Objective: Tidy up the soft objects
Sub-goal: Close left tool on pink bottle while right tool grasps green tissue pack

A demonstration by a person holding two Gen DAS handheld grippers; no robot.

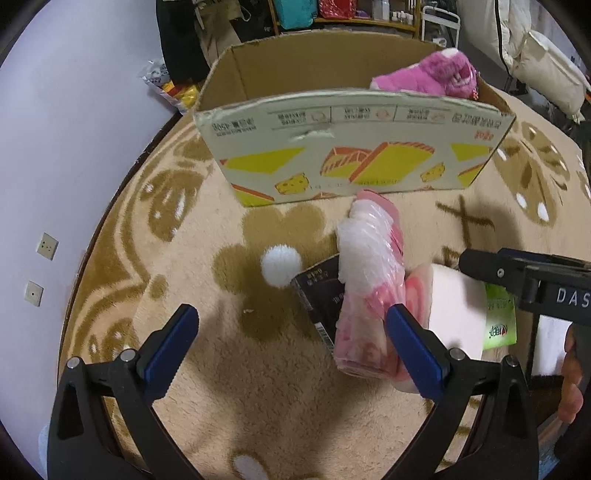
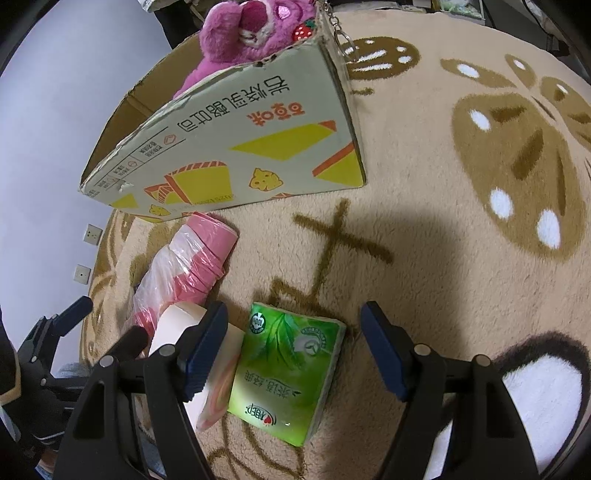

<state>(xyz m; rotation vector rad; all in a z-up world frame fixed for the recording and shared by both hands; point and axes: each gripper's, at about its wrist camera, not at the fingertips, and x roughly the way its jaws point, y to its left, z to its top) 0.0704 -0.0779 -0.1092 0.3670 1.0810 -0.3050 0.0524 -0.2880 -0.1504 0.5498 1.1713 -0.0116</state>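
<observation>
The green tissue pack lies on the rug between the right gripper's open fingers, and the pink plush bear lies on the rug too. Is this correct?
Not quite. The pink plush bear sits inside the cardboard box, as the right wrist view shows. The green tissue pack does lie on the rug between the open right gripper fingers.

Right hand-held gripper [image 2: 293, 350] spread wide over green tissue pack [image 2: 286, 373]; pink plush [image 2: 247, 29] in cardboard box [image 2: 236, 147].

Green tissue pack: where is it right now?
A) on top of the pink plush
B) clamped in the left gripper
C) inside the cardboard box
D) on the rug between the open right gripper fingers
D: the green tissue pack lies flat on the rug, between the spread fingers of the right gripper and untouched by them, outside the cardboard box.
</observation>
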